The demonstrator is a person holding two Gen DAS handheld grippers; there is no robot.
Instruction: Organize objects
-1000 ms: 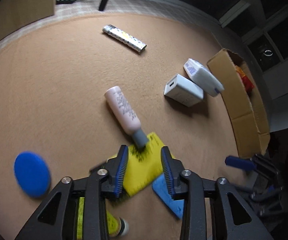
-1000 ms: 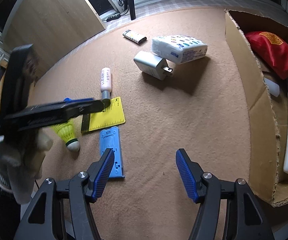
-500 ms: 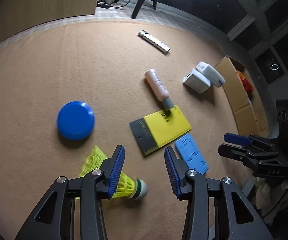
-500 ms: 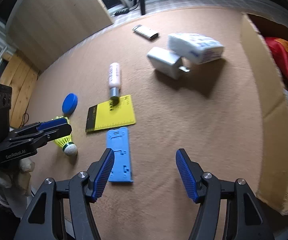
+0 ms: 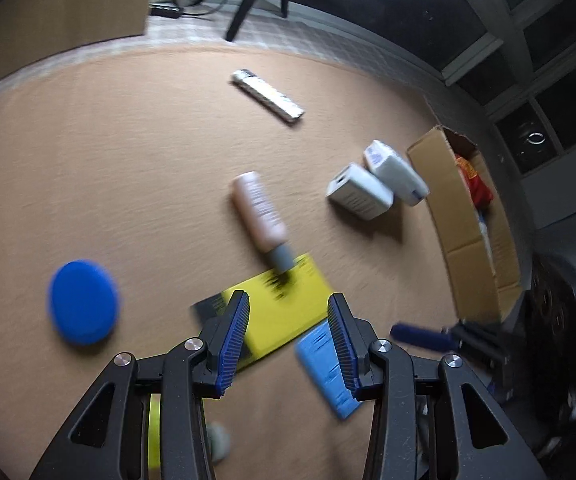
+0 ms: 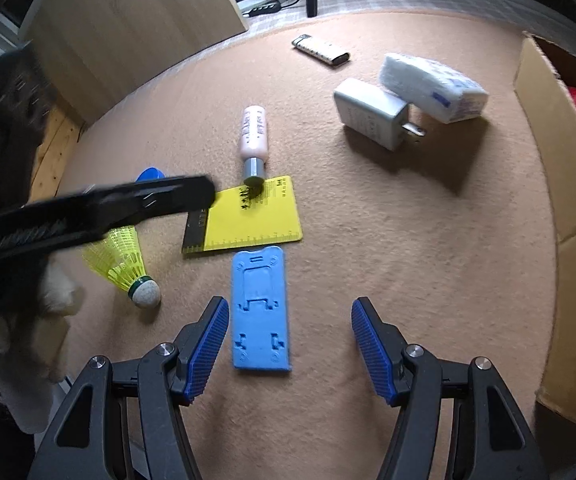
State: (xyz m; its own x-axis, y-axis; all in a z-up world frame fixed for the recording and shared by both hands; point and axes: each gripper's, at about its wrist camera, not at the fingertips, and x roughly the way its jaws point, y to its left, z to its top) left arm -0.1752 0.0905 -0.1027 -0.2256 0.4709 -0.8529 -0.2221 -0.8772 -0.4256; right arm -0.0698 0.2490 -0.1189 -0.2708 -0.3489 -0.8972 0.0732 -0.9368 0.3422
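Note:
My left gripper [image 5: 288,340] is open and empty, hovering above a yellow card [image 5: 283,304] on the tan carpet. A pink bottle [image 5: 261,216] lies just beyond, its grey cap on the card. A blue plastic stand [image 5: 330,372] lies right of the card. My right gripper [image 6: 288,344] is open and empty, with the blue stand [image 6: 259,312] just ahead of its left finger. The yellow card [image 6: 247,216], pink bottle [image 6: 252,132] and a yellow shuttlecock [image 6: 123,260] lie further out. The left gripper [image 6: 99,212] shows as a dark arm above the shuttlecock.
An open cardboard box [image 6: 560,168] with a red packet stands at the right. A grey charger [image 6: 372,114], a tissue pack [image 6: 432,86] and a lighter [image 6: 320,50] lie at the back. A blue lid [image 5: 83,302] lies left. A wooden panel [image 6: 127,28] stands behind.
My left gripper has swung forward from over the shuttlecock to over the yellow card. My right gripper has moved closer to the blue stand. Both stay open.

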